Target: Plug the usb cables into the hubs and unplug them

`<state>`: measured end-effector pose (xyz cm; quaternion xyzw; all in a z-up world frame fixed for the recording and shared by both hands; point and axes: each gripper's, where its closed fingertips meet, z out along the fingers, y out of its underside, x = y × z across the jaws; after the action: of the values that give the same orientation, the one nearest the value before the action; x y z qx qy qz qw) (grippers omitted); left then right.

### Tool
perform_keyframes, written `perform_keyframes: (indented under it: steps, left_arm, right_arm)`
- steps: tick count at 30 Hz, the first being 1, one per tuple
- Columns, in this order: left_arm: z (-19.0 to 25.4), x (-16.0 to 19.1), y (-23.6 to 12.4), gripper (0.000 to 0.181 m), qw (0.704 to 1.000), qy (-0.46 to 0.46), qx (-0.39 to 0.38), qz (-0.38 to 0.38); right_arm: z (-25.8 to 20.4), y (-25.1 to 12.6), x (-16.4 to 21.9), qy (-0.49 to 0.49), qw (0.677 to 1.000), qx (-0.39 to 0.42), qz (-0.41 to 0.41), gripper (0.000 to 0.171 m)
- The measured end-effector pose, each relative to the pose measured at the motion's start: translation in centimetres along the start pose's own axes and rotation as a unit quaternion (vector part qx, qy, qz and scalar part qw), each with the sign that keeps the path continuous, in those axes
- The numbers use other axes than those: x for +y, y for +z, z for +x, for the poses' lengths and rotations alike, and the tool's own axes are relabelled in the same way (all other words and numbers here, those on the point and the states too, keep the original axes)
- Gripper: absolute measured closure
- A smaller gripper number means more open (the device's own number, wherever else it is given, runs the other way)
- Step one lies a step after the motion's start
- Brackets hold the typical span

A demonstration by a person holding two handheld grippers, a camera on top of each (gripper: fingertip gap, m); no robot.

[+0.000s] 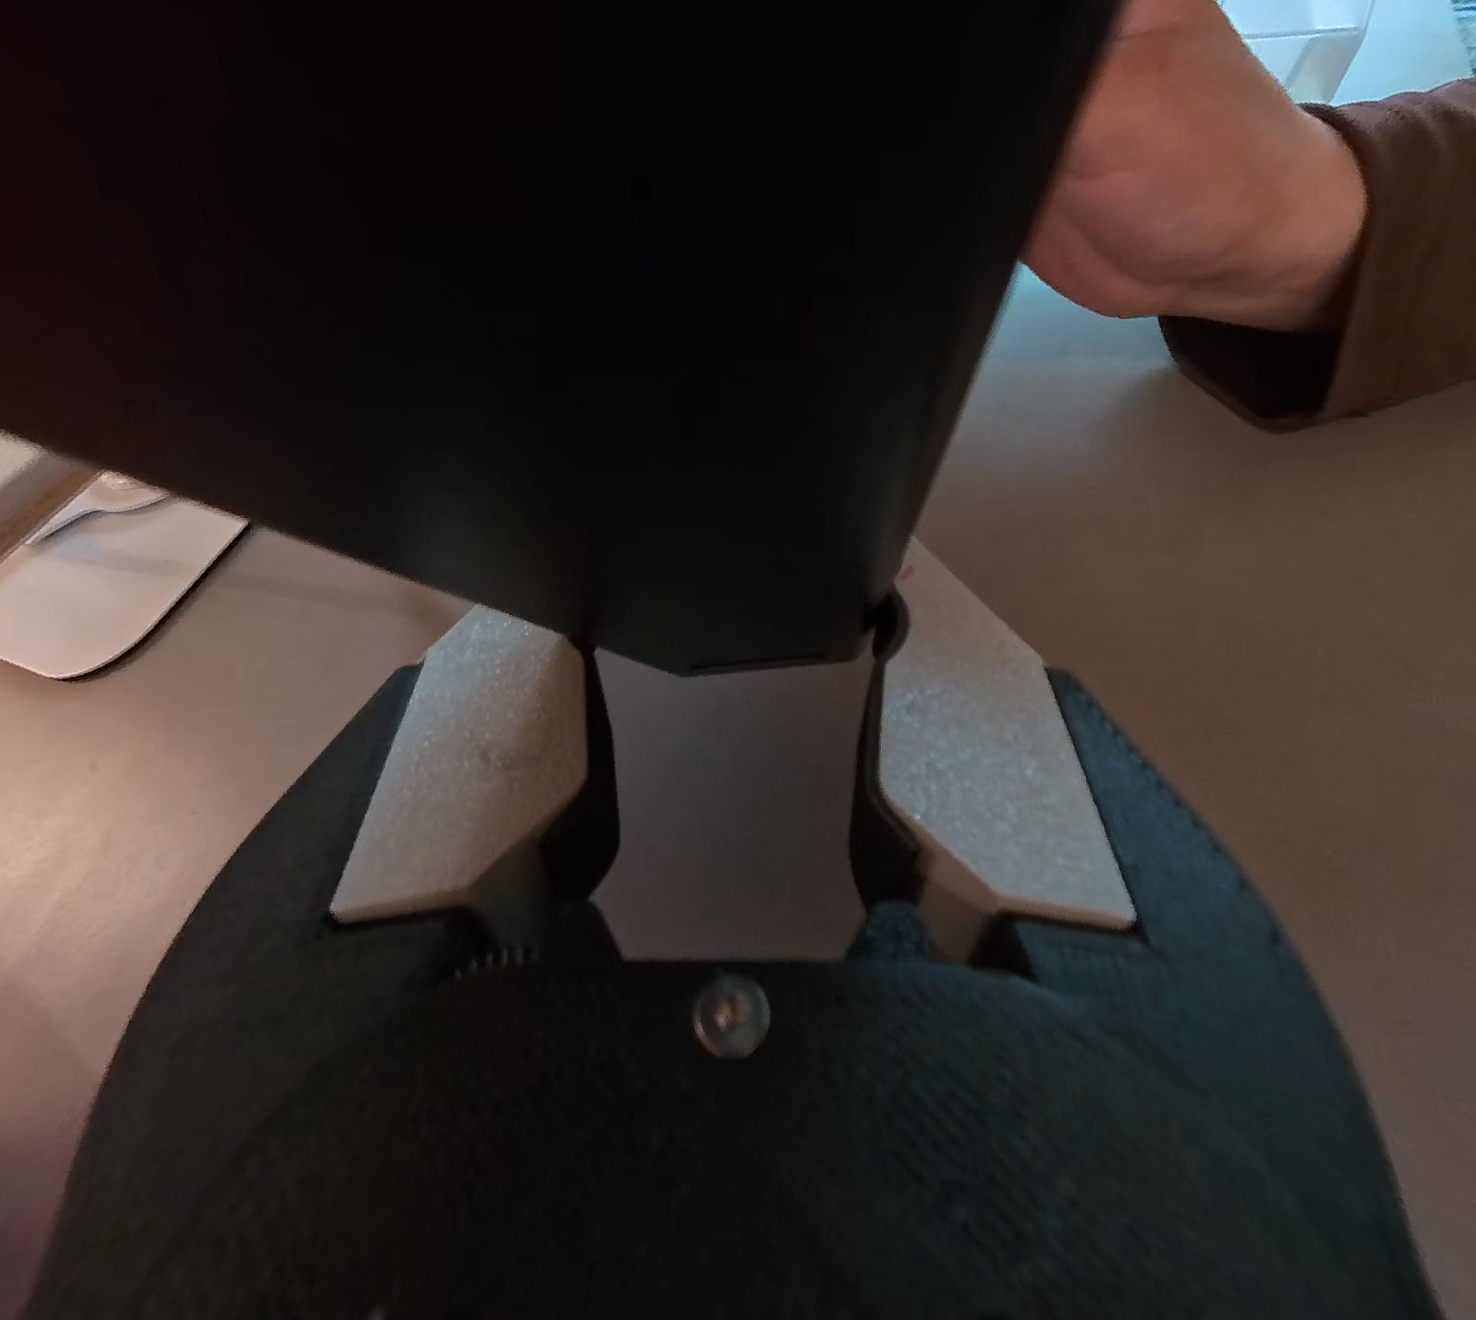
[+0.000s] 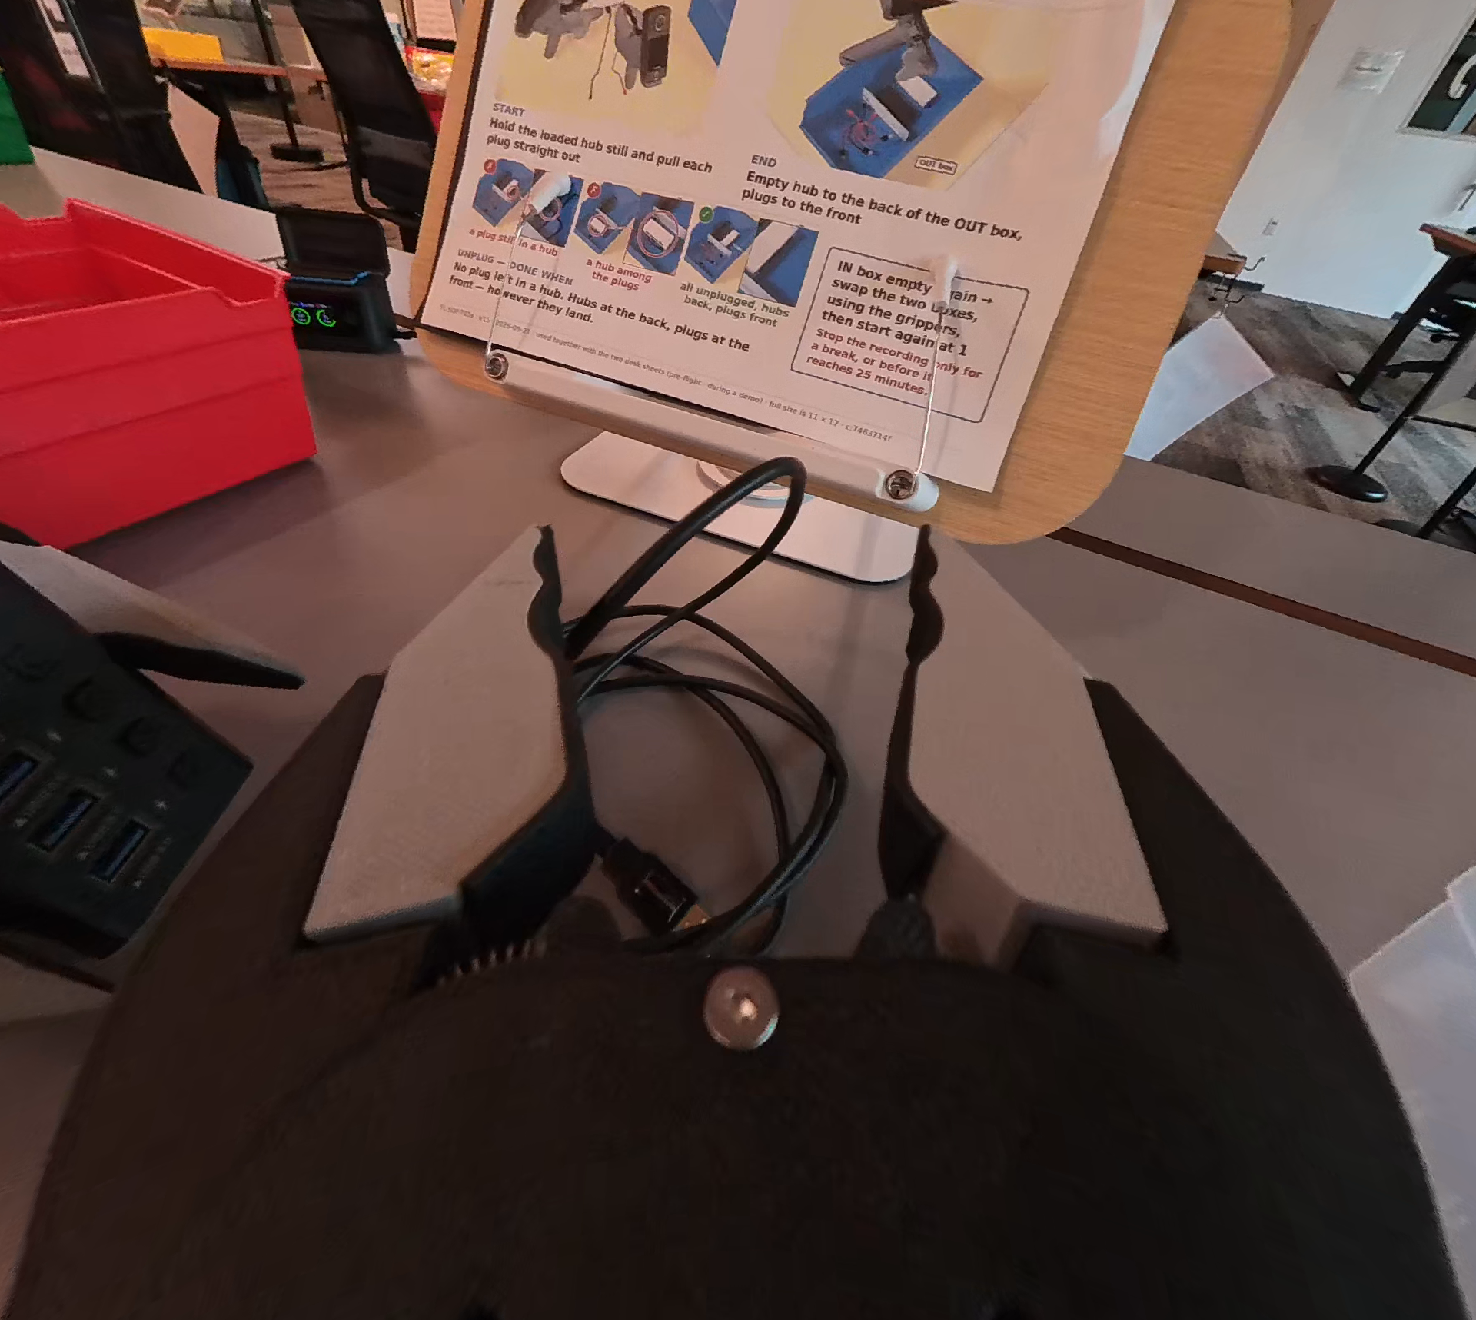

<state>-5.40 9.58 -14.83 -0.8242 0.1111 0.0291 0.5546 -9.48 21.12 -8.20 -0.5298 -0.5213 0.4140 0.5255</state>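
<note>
Under my left gripper [image 1: 735,643]: hub [image 1: 559,163], black, clamped by its narrow end between both fingertips, jaws roughly half apart. It fills most of the left wrist view, tilted, clear of the table [image 1: 1118,643]. Rigid box, smooth sides, likely light; prob. slippery under a pull, so grip across the flat faces.

Right of hub: a hand [image 1: 1198,179] in a brown sleeve [image 1: 1422,259].

Right gripper [image 2: 731,563]: jaws wide apart, holding nothing. Cable [image 2: 767,706] lies coiled on the table [image 2: 1198,683] between its fingers; thin, black, floppy, loops will drag. USB plug [image 2: 655,890] at the near end, by the finger roots; stiff part, so take hold at the plug body, not the cord.

Left of cable: hub [image 2: 88,802], blue ports facing up, all empty as far as seen.

Beyond cable: sheet stand [image 2: 1118,243] w/ printed instruction page, white base.

Left of stand: red bin [image 2: 144,355]; small black device [image 2: 339,291] w/ lit display behind it.

Surface: grey-brown tabletop, matte, flat. Room: open office, chairs, desks, wood floor.
</note>
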Motion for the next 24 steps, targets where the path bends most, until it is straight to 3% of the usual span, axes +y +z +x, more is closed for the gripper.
perform_keyframes:
  steps: [4, 9, 13, 19, 22, 24]
  left_arm:
    - [0.2, -0.2, -0.1, 0.113, 1.0, 0.0, 0.006, 0.005]
    - [2.2, -1.5, -0.7, 0.113, 0.995, -0.021, 0.082, 0.045]
    - [4.4, -2.4, -1.4, 0.113, 0.983, -0.037, 0.163, 0.073]
    - [5.3, -2.7, -1.7, 0.113, 0.976, -0.043, 0.199, 0.083]
    - [5.2, -2.2, -1.3, 0.113, 0.979, -0.036, 0.189, 0.072]
    - [5.3, -2.0, -1.0, 0.113, 0.98, -0.033, 0.187, 0.063]
  right_arm:
    - [-1.2, 0.1, 0.1, 0.003, 0.999, -0.035, 0.0, 0.084]
    - [-6.5, -1.4, -1.3, 0.013, 0.976, -0.214, 0.028, 0.086]
    - [-9.0, -3.6, -2.9, 0.033, 0.944, -0.322, 0.057, 0.088]
    - [-11.9, -7.4, -4.6, 0.088, 0.865, -0.488, 0.081, 0.094]
    - [-12.5, -7.8, -4.5, 0.095, 0.852, -0.508, 0.08, 0.09]
    - [-12.4, -7.2, -4.2, 0.077, 0.869, -0.483, 0.075, 0.089]
